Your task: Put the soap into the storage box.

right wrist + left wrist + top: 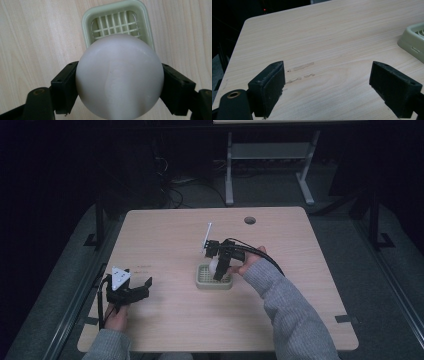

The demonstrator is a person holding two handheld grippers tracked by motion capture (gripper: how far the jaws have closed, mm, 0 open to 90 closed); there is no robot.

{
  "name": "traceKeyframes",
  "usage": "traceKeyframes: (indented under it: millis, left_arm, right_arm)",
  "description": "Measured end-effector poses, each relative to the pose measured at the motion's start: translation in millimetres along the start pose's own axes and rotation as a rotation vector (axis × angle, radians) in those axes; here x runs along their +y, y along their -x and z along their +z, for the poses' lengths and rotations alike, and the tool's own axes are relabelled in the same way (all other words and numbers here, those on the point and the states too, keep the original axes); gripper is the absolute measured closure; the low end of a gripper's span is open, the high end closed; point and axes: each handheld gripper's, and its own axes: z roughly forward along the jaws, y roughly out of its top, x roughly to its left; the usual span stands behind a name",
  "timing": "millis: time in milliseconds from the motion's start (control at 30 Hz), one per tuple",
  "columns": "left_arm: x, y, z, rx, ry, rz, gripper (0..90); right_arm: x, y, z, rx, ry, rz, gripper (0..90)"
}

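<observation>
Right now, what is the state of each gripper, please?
Left gripper: open, holding nothing, above the table.
Right gripper: shut on the white ball, above the green basket.

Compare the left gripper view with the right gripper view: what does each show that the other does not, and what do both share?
Left gripper view alone: the left gripper with jaws wide apart and nothing between them, faint marks on the wood, the table's far edge and the dark room beyond.

Right gripper view alone: a white ball clamped in the right gripper, held above the basket, whose grid floor is seen from above.

Both: the pale wooden table and the green basket, of which the left gripper view catches just one corner at its right edge.
</observation>
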Motion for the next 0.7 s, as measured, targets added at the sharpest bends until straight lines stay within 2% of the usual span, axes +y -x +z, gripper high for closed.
traceKeyframes:
  millis: [367, 700]
  left_arm:
    - [0.0, 0.0, -0.4, 0.002, -0.003, 0.004, 12.8]
    - [0.1, -0.2, -0.4, 0.003, -0.001, 0.003, 12.8]
  right_arm:
    - [8.0, 2.0, 9.2, 0.005, -0.008, -0.011, 23.8]
    - [11.4, 4.7, 17.4, 0.006, -0.014, 0.002, 23.8]
